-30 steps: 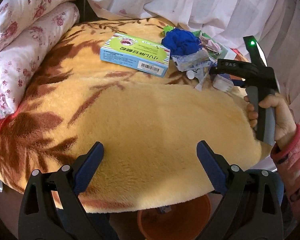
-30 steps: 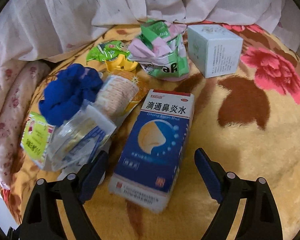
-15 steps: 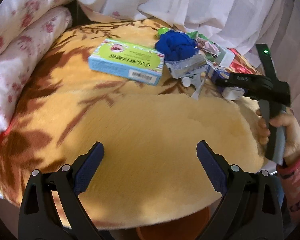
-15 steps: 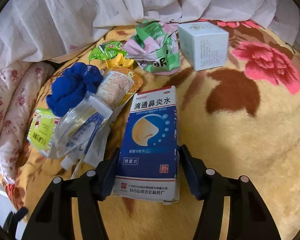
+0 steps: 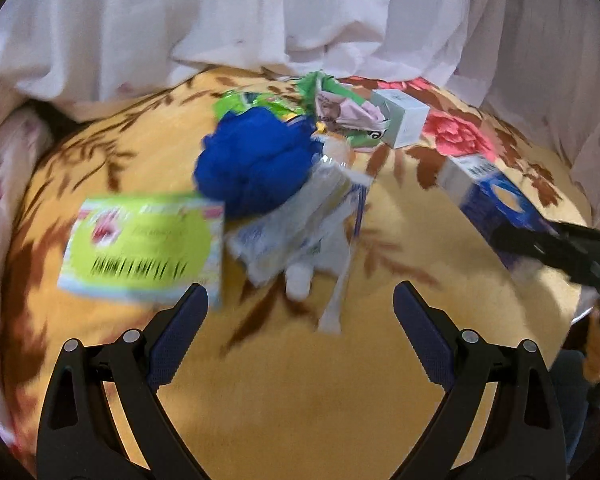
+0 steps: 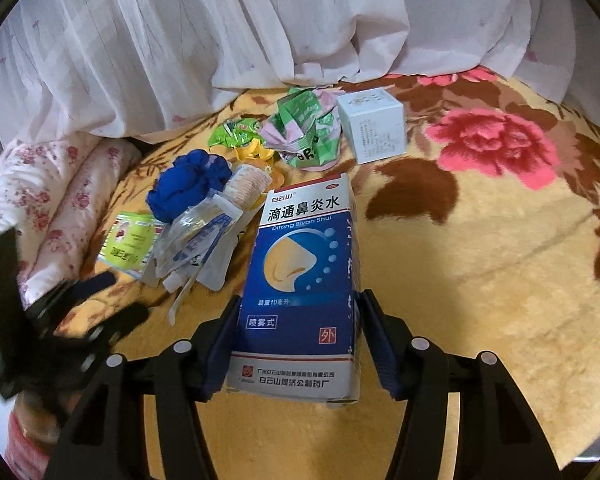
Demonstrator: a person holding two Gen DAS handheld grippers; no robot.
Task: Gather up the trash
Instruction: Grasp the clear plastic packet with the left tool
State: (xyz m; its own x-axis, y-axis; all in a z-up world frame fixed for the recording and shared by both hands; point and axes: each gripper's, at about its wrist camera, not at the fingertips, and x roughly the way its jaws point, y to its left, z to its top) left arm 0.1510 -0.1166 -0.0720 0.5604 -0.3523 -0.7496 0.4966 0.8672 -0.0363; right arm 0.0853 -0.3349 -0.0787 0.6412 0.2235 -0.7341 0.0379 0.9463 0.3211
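Blue box [image 6: 300, 280] – yellow (floral) blanket [image 6: 480, 300]

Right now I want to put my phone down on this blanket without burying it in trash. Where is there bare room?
The blanket is free right of the blue medicine box, below the red flower. It is also bare in front of the left gripper. The left middle is crowded: blue cloth, plastic wrappers, green-yellow box, crumpled green packets.

Each black claw [image 6: 296, 344] has blue-padded fingers [image 5: 178, 338] and silver pivot screws.
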